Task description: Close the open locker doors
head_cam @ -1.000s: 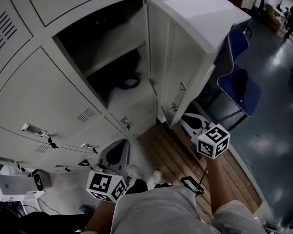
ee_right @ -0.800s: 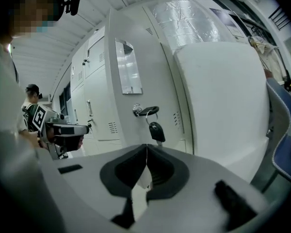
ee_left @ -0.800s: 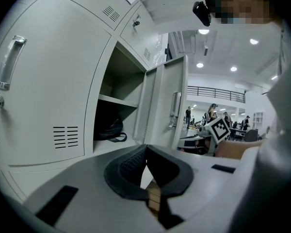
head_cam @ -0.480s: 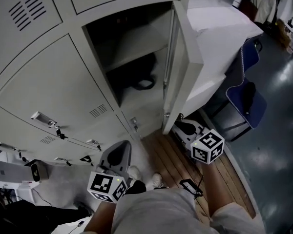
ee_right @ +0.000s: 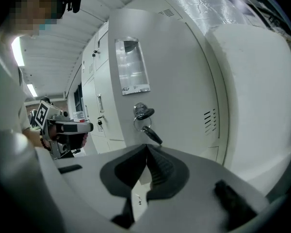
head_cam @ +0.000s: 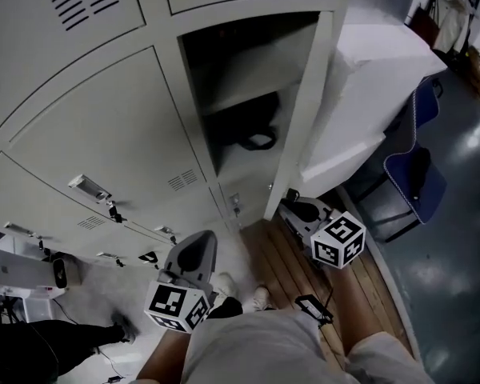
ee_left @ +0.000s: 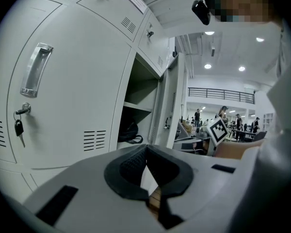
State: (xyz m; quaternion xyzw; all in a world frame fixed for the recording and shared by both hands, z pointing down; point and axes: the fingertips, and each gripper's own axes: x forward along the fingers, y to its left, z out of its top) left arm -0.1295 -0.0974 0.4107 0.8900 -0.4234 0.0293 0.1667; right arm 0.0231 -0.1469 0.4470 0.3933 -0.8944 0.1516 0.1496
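Note:
The open locker compartment (head_cam: 248, 86) holds a black bag (head_cam: 254, 138) under a shelf. Its door (head_cam: 310, 110) stands out edge-on in the head view. The right gripper (head_cam: 290, 207) is shut with nothing in it, low by that door's bottom corner. In the right gripper view the tips (ee_right: 146, 153) sit close to the door's outer face (ee_right: 174, 81), just below the lock with hanging keys (ee_right: 144, 116); I cannot tell if they touch. The left gripper (head_cam: 198, 238) is shut and empty, held low before the closed lockers. The left gripper view (ee_left: 145, 152) shows the open compartment (ee_left: 138, 113).
A big white foam block (head_cam: 368, 86) lies right behind the door, with a blue chair (head_cam: 416, 174) beyond it. Wooden boards (head_cam: 292, 266) run under my feet. The closed door on the left has a handle (ee_left: 36, 69) and key (ee_left: 19, 127). A grey box (head_cam: 16, 270) sits at the lower left.
The locker door has swung from wide open, inner face showing, to edge-on toward the cabinet. The right gripper stayed at its lower corner. The left gripper has barely moved.

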